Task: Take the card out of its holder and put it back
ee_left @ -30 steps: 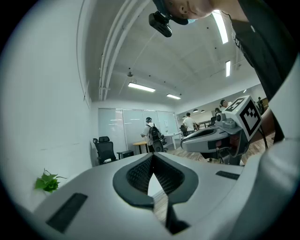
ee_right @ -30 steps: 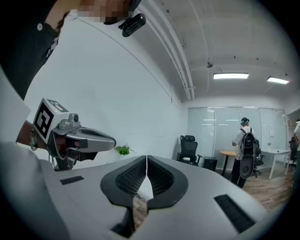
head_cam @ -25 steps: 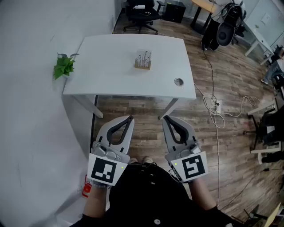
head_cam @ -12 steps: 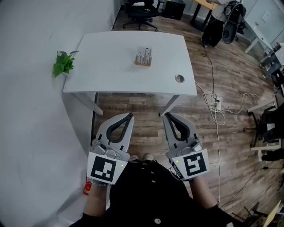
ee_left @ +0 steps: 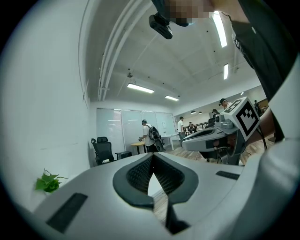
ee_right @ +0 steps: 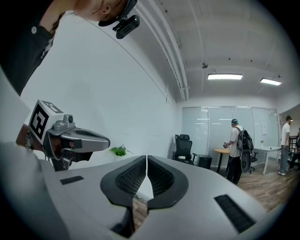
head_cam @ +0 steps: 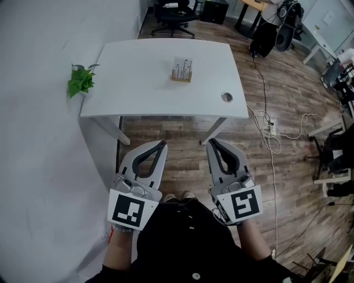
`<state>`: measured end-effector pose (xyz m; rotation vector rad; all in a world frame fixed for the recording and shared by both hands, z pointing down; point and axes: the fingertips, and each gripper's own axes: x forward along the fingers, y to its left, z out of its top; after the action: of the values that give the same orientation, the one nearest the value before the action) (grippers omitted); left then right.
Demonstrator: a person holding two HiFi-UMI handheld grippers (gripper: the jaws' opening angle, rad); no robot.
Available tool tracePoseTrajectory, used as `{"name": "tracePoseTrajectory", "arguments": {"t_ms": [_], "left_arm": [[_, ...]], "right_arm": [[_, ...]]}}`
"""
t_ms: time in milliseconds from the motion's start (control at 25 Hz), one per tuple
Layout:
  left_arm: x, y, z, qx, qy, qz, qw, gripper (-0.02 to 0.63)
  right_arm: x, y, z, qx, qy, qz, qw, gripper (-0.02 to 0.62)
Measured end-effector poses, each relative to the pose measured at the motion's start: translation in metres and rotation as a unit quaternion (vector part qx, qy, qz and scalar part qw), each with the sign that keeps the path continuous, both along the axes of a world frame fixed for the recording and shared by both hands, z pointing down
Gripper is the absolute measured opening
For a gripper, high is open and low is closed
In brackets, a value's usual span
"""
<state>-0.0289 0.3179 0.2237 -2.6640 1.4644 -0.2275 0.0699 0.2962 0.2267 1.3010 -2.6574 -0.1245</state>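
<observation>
In the head view, a white bench (head_cam: 138, 72) stands far ahead against the wall on the left, on a wooden floor (head_cam: 182, 157). Toward its far side sits a small wooden card holder (head_cam: 181, 77), with what look like pale cards (head_cam: 182, 66) standing upright in it, though they are too small to tell apart. A round hole (head_cam: 227, 97) marks the bench's near right corner, and a green plant (head_cam: 81, 82) hangs just beside its left edge. An office chair (head_cam: 171, 11) stands beyond the far edge, and cables (head_cam: 271, 132) trail over the floor to the right. Near the person's body, the left claw (head_cam: 162, 145) and the right claw (head_cam: 211, 142) point toward the bench, side by side, both well apart from the holder and short of the near edge.

In the left gripper view, the left claw has its jaws pressed together with nothing between them. The right claw shows at the right, the plant low at the left, and the chair lies farther off.

In the right gripper view, the right claw's jaws meet tip to tip, empty. The left claw shows at the left, and a person with a backpack (ee_right: 236, 150) stands at the far right.
</observation>
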Motion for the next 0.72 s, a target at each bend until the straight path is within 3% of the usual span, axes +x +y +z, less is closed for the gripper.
{"name": "tracePoseTrajectory", "arguments": {"t_ms": [400,720], "left_arm": [[-0.030,-0.005,-0.007,0.020,0.032,0.007,0.9993,0.014],[-0.038,-0.023,-0.005,0.023,0.025,0.004,0.9994,0.014]], "right_arm": [[-0.021,0.010,0.012,-0.007,-0.005,0.028,1.000,0.044],[-0.027,-0.012,0.013,-0.006,0.000,0.034,0.999,0.044]]}}
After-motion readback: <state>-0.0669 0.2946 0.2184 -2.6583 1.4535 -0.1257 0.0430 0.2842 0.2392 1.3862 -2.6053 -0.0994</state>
